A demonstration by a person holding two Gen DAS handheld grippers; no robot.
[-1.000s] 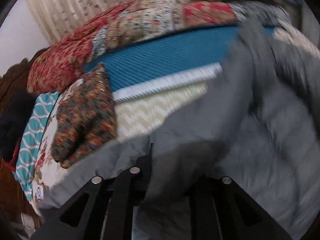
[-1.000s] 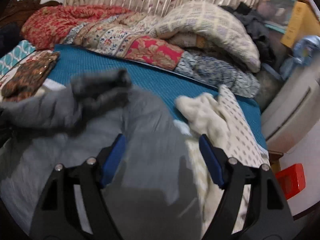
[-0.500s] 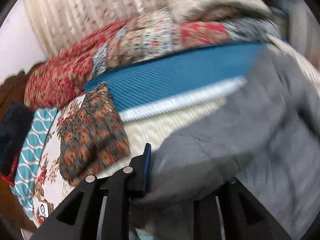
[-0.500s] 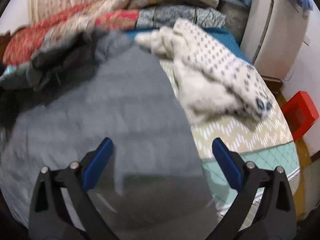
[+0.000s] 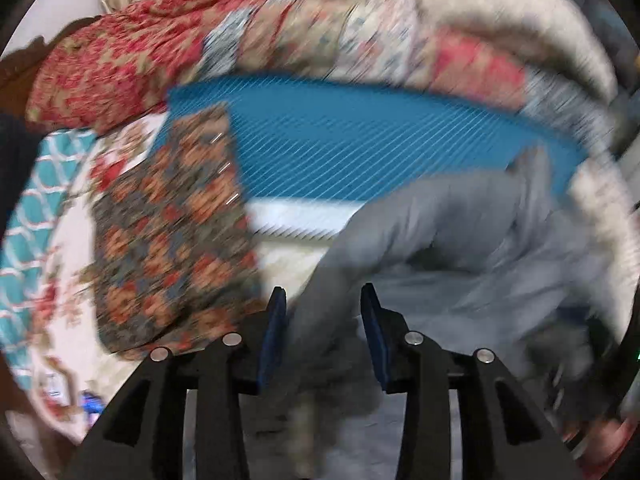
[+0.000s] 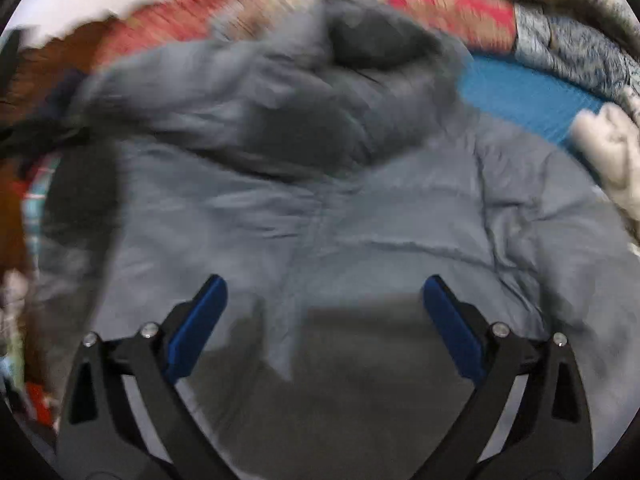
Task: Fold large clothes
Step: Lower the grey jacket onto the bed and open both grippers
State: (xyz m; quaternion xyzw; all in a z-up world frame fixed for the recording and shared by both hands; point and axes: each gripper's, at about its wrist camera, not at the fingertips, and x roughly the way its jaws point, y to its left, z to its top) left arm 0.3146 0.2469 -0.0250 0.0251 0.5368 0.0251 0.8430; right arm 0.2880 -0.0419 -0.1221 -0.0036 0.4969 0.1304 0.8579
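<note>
A large grey padded jacket (image 6: 360, 208) lies spread on the bed, its dark hood (image 6: 376, 40) at the far end. My right gripper (image 6: 324, 292) is wide open just above the jacket's body, holding nothing. In the left wrist view the jacket (image 5: 460, 240) is bunched at the right. My left gripper (image 5: 322, 300) has its blue pads partly apart, with a fold of the grey jacket running between them. The view is blurred and I cannot tell if the pads pinch it.
A folded floral patterned cloth (image 5: 172, 232) lies to the left on the teal bed cover (image 5: 360, 144). Piled quilts (image 5: 280, 40) line the back. A cream spotted garment (image 6: 612, 152) lies at the jacket's right.
My left gripper's pads have spread apart on the jacket fold and it has swung left. My right gripper has moved over the jacket's body, staying open.
</note>
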